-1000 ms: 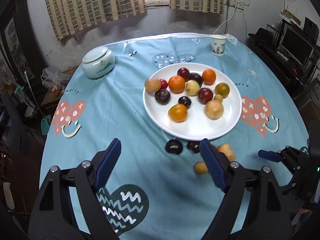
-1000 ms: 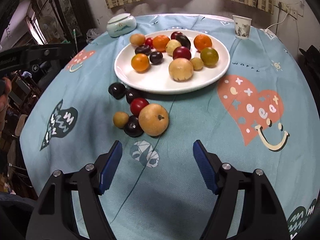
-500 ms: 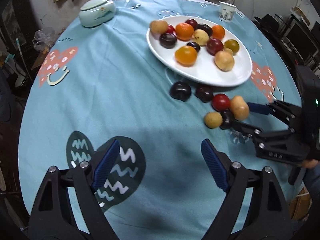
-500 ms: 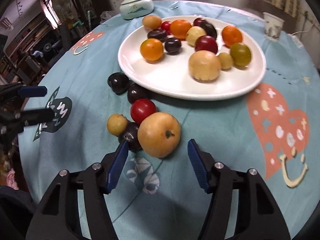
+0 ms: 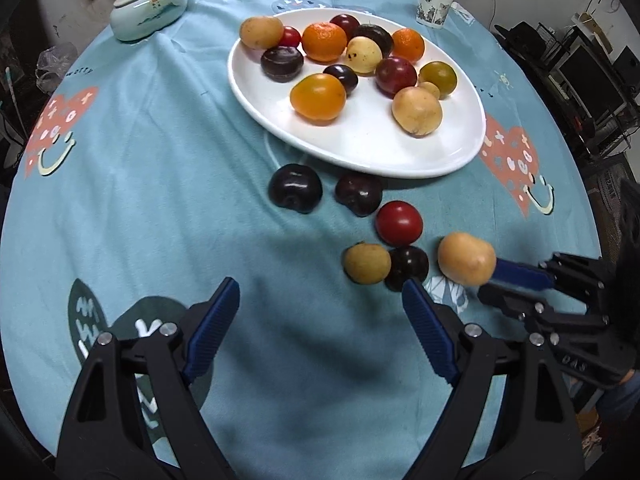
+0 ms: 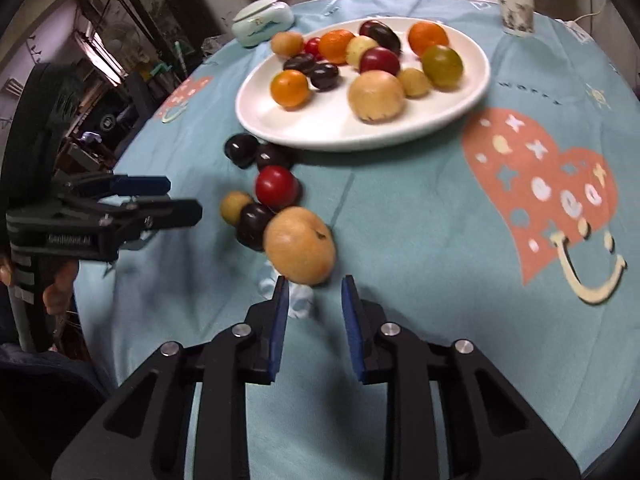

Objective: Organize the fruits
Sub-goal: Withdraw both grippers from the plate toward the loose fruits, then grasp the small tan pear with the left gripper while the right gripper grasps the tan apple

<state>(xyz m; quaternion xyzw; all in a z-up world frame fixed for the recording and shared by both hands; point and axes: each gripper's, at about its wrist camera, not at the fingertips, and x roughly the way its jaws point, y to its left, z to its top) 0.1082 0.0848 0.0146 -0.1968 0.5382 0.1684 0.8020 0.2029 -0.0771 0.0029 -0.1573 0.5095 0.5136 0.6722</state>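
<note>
Surface: you are working over a round table under a blue tablecloth (image 5: 160,160) printed with hearts and smiley faces.
Background: a pale lidded dish (image 5: 148,6) and a paper cup (image 5: 435,5) stand at the far edge of the cloth, well apart.
Plate: the white plate (image 5: 360,160) lies beyond the middle and holds a mix of orange, yellow, dark and red fruits.
Loose fruits: five fruits lie on the cloth near the plate's near rim. They are two dark plums (image 5: 295,188) side by side, a red fruit (image 5: 399,223), a small yellow fruit (image 5: 367,263) and a dark round fruit (image 5: 408,268) touching it.
Pear: the tan pear (image 6: 300,250) sits just beside the dark round fruit, right at your right claw's fingertips.
Right gripper: your right gripper (image 6: 313,280) has its jaws drawn narrow. The pear's near edge is at the tips, but you cannot tell whether the pads truly pinch it.
Left gripper: your left gripper (image 5: 320,300) stands wide apart above bare cloth, with nothing between its pads.
</note>
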